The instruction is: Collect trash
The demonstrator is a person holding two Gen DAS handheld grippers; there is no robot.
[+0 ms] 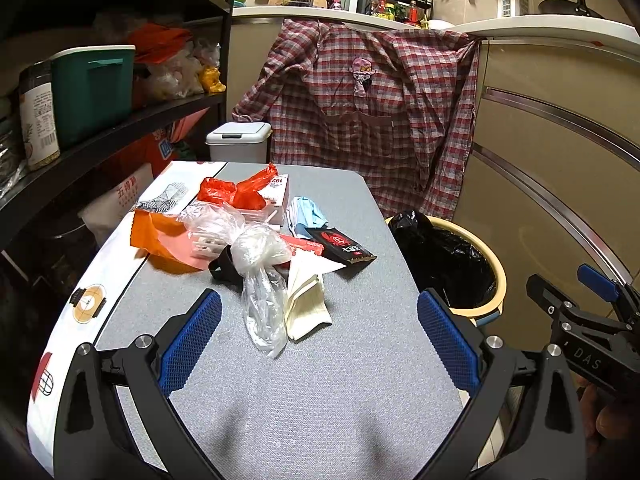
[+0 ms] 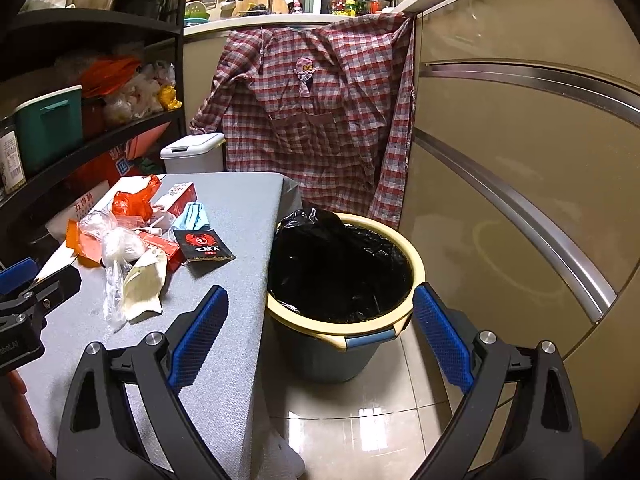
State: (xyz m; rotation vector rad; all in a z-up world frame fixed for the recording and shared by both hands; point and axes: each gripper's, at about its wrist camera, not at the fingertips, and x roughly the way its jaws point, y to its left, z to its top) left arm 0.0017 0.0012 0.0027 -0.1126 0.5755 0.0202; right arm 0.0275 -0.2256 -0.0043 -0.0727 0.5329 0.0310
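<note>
Both grippers are spread wide and grasp nothing. Left gripper point(image 1: 319, 332) hovers over the grey table point(image 1: 320, 400); trash pile lies at 12 o'clock from it: clear bag point(image 1: 262, 280), folded paper point(image 1: 306, 304), black packet point(image 1: 344, 246), blue mask point(image 1: 310, 216), orange wrapper point(image 1: 160, 236), red bag point(image 1: 236, 190). Right gripper point(image 2: 316, 328) hangs beside the table edge, bin point(image 2: 340, 276) at its 12 o'clock. Bin stands on the floor, black-lined, just right of the table. Plaid shirt point(image 2: 316, 112) hangs behind.

Warm, dim indoor light; sharp focus; strong fisheye bending at edges; dark corners; glare on floor tiles point(image 2: 360, 408).
</note>
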